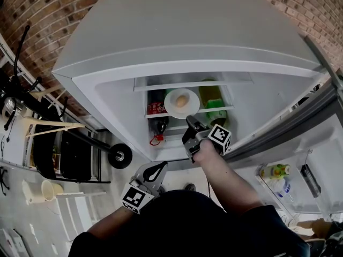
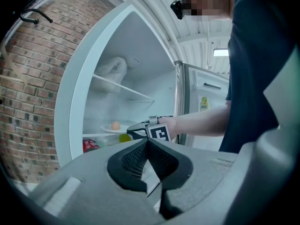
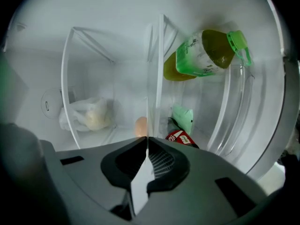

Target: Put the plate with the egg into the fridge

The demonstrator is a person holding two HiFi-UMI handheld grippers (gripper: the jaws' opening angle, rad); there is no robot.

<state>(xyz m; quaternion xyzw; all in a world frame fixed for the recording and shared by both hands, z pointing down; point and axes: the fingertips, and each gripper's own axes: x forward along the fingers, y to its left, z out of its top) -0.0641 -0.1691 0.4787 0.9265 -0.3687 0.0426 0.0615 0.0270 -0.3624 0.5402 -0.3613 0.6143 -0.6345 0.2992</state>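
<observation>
Gripping the near rim of the white plate (image 1: 172,109), the right gripper (image 1: 189,120) extends into the open fridge (image 1: 107,84); in the right gripper view its jaws are clenched on the plate's thin edge (image 3: 139,182), seen edge-on between them. The plate is level inside the fridge's upper section, over a glass shelf (image 1: 225,109), and the egg (image 1: 182,100) lies near its middle; whether the plate rests on the shelf or hangs just above it cannot be told. A red can (image 1: 155,108) stands just left of the plate and a green bottle (image 1: 216,113) just right of it, both on the same shelf, with a dark bottle (image 1: 161,125) on the level below. A pale bagged item (image 3: 91,115) lies deeper in the fridge on another shelf. The left gripper (image 1: 161,167) hangs low outside the fridge, near the person's body, well apart from the plate, its jaws pressed together with nothing between them. The fridge door (image 1: 300,159) stands open at the right, with small bottles (image 1: 273,171) in its rack.
</observation>
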